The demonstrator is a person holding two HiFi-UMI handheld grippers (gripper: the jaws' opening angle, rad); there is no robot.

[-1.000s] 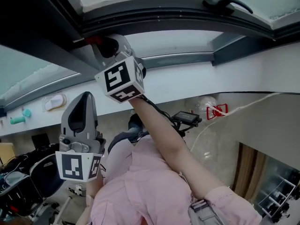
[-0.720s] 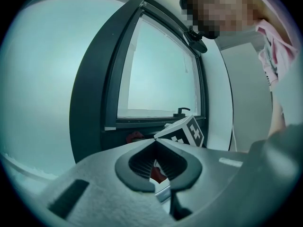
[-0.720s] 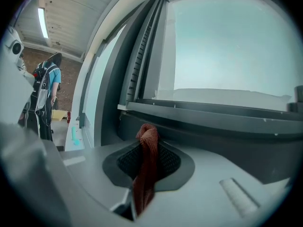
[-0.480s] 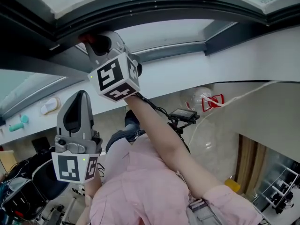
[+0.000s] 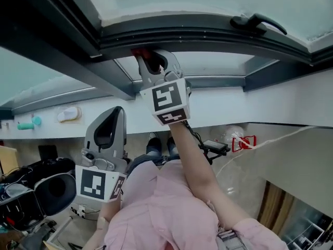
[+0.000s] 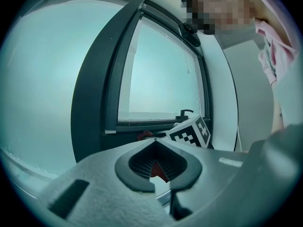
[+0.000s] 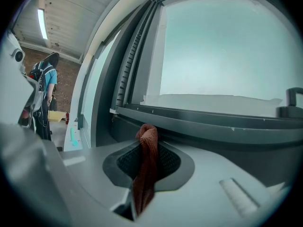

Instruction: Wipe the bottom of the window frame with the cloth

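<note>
Your right tool (image 5: 152, 65) is clamped on the rust-red cloth (image 7: 148, 143). The cloth is pinched into a narrow twist between the jaws, and only a small bunched end pokes out past the tips. That end sits right at the dark bottom rail of the window frame (image 7: 218, 126), near the corner where the upright post (image 7: 130, 65) meets it. I cannot tell whether it actually presses on the metal, because the wide lens flattens that gap.

To wipe well, lean the tool in until the cloth end spreads a little against the rail. So little fabric sticks out that the hard jaw tips could scrape the frame first, so tilt the tool to bring the cloth down ahead of them. Then draw it along the rail in one long, even pass towards the window handle (image 5: 257, 21), and press into the groove under the frosted glass (image 7: 222, 46), where dirt is likely to collect. Ease off as you near the handle so you don't knock it.

Your left tool (image 5: 106, 134) hangs low, well apart from the frame, with its jaws drawn together on nothing. It isn't needed for this pass, so leave it out of the right arm's way.
</note>
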